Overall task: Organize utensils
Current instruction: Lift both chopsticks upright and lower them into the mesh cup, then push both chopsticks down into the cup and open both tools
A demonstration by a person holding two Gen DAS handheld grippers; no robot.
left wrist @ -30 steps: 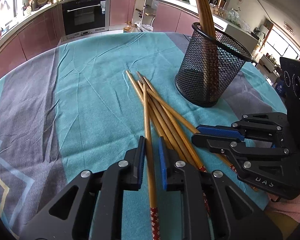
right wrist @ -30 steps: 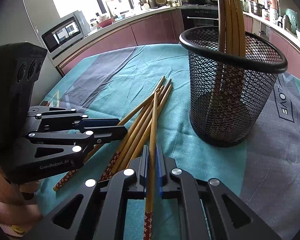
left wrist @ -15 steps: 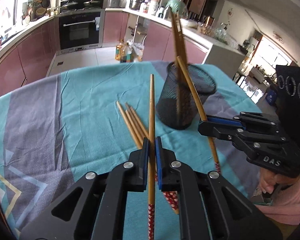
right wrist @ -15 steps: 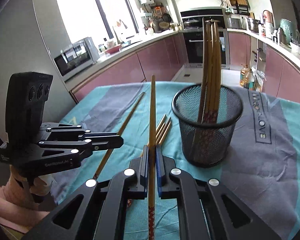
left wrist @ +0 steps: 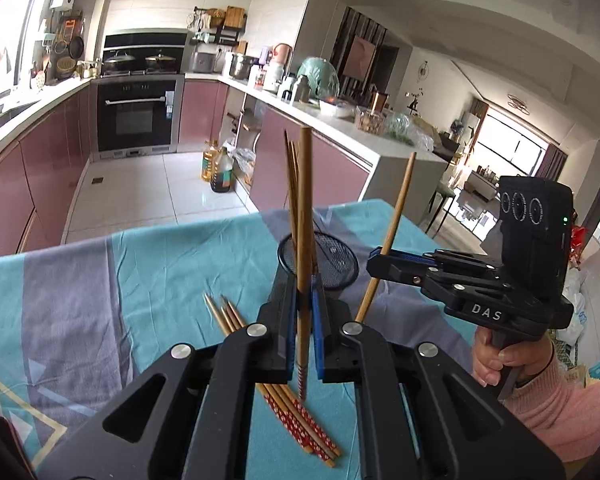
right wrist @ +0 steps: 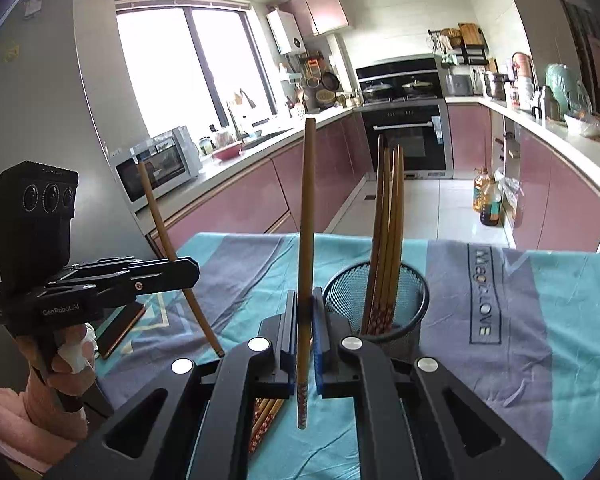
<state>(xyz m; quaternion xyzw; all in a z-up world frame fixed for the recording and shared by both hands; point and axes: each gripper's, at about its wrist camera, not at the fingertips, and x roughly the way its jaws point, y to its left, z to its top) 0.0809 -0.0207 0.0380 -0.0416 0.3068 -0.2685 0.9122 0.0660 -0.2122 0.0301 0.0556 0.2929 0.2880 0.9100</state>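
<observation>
Where the left wrist looks out, the left gripper (left wrist: pixel 303 312) pinches one chopstick (left wrist: pixel 304 216) near its patterned end, upright over the mesh cup (left wrist: pixel 340 264); spare chopsticks (left wrist: pixel 260 360) lie on the bench (left wrist: pixel 80 300). From the right wrist, the right gripper (right wrist: pixel 305 320) likewise clamps a chopstick (right wrist: pixel 307 220). Light, stiff, smooth wood probably pivots if gripped loosely.

Two wooden chopsticks are held upright above the table, one (left wrist: pixel 303 216) pinched near its red-patterned end, the other (right wrist: pixel 308 240) likewise. Several chopsticks (right wrist: pixel 388 232) stand in the black mesh holder (right wrist: pixel 412 304). More chopsticks (left wrist: pixel 236 324) lie side by side on the teal cloth.
</observation>
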